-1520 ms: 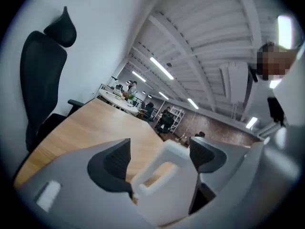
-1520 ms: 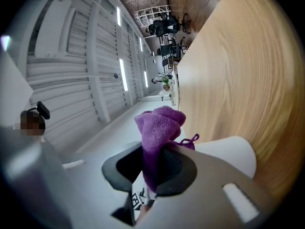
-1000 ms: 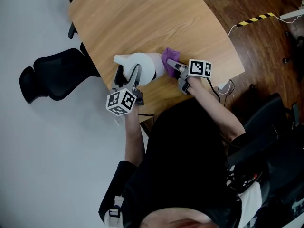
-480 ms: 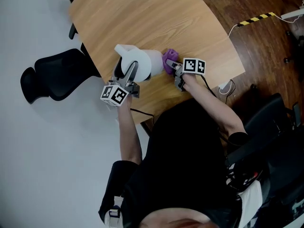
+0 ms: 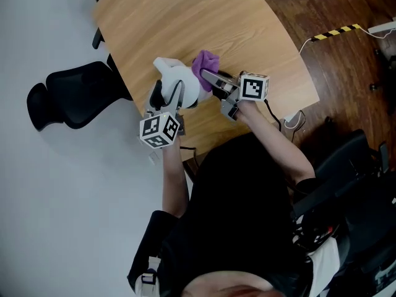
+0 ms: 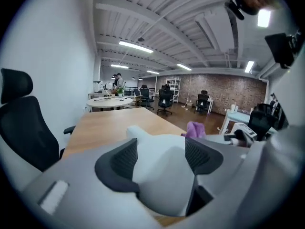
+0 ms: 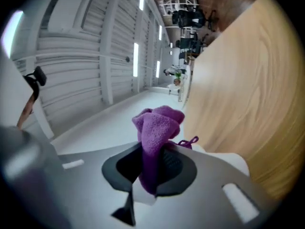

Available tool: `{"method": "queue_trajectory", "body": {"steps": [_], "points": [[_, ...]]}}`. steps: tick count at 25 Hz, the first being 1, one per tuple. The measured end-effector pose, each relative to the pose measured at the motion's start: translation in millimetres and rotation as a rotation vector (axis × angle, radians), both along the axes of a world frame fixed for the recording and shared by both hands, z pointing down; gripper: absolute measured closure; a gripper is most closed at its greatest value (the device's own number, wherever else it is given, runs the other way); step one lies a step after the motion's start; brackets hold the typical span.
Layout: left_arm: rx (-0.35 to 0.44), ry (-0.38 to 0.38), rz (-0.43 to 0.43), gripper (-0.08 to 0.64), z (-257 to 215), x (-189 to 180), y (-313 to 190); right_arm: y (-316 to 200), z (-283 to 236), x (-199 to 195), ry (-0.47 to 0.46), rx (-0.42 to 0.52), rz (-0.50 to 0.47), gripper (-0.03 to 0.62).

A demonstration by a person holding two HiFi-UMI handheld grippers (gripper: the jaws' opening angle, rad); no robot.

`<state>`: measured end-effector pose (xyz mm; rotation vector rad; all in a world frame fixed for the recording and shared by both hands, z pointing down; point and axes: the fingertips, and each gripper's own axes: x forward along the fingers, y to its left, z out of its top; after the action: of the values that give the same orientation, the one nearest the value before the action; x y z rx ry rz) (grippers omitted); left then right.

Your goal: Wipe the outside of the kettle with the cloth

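- At the near edge of the table [image 5: 185,23], in the head view, we are looking down on the white kettle [image 5: 179,82], which is standing upright with its spout pointing away from us.
- The left gripper [image 5: 172,95] is reaching in from the kettle's near left side, with its jaws around the body.
- The right gripper [image 5: 209,78] is coming in from the kettle's right and carrying the purple cloth [image 5: 205,63]. A moment ago the cloth was sitting low against the kettle's right flank. Now it is showing up by the kettle's top right edge. From here we cannot tell whether it is touching.
- In the left gripper view, the kettle [image 6: 159,166] is filling the gap between the pads [image 6: 125,160]. The jaws have just been closing from their widest, and both pads look to be resting against the white body, so we are reading this as a steadying hold.
- The cloth [image 6: 194,129] is peeking out just beyond the kettle's right shoulder.
- In the right gripper view, the jaws are pinching nearly together on the cloth [image 7: 155,128], whose bunched end is sticking out past the tips. The kettle is not showing here, only table and ceiling, so the gripper is pointing upward.
- We are judging that the low pass on the right flank is over, that the kettle is now braced, and that the wipe is shifting to the upper body. Much of the outside is still left.
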<state>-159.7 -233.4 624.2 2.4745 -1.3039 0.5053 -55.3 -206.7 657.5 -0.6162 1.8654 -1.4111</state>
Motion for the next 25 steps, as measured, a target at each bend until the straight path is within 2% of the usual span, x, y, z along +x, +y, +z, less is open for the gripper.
{"method": "queue_trajectory", "body": {"steps": [3,5,6,8,10,11,13,15,16,17,19,21,24,25], "points": [[-0.013,-0.045,0.055,0.146,0,-1,-4,4,116,-18,0.168,-0.251,-0.086,0.543],[-0.02,-0.046,0.12,0.146,1,2,-6,22,180,-26,0.175,-0.409,-0.151,0.543],[-0.023,-0.044,0.166,0.144,1,4,-8,31,194,-29,0.16,-0.442,-0.172,0.543],[-0.022,-0.041,0.277,0.146,0,10,-13,44,194,-31,0.144,-0.438,-0.186,0.543],[-0.01,-0.056,0.367,0.149,-1,17,-17,46,167,-23,0.104,-0.38,-0.133,0.543],[0.001,-0.075,0.373,0.149,-3,20,-19,40,139,-13,0.058,-0.315,-0.072,0.543],[0.031,-0.107,0.288,0.178,-12,16,-26,20,49,16,-0.046,-0.074,0.074,0.543],[0.037,-0.105,0.16,0.183,-18,6,-30,6,-47,32,-0.117,0.185,0.149,0.543],[0.028,-0.106,0.112,0.195,-16,1,-29,3,-71,29,-0.14,0.242,0.142,0.543],[0.018,-0.112,0.079,0.207,-11,-2,-27,3,-78,19,-0.15,0.251,0.119,0.543],[0.001,-0.117,0.048,0.226,-2,-3,-23,2,-47,-1,-0.126,0.183,0.089,0.544],[-0.004,-0.114,0.043,0.224,1,-1,-21,-5,9,-7,-0.049,0.078,0.099,0.545],[-0.015,-0.105,0.059,0.222,-1,0,-18,-3,139,-17,0.14,-0.258,0.029,0.545],[-0.017,-0.104,0.063,0.221,-2,1,-17,3,171,-20,0.205,-0.337,-0.007,0.545]]}}
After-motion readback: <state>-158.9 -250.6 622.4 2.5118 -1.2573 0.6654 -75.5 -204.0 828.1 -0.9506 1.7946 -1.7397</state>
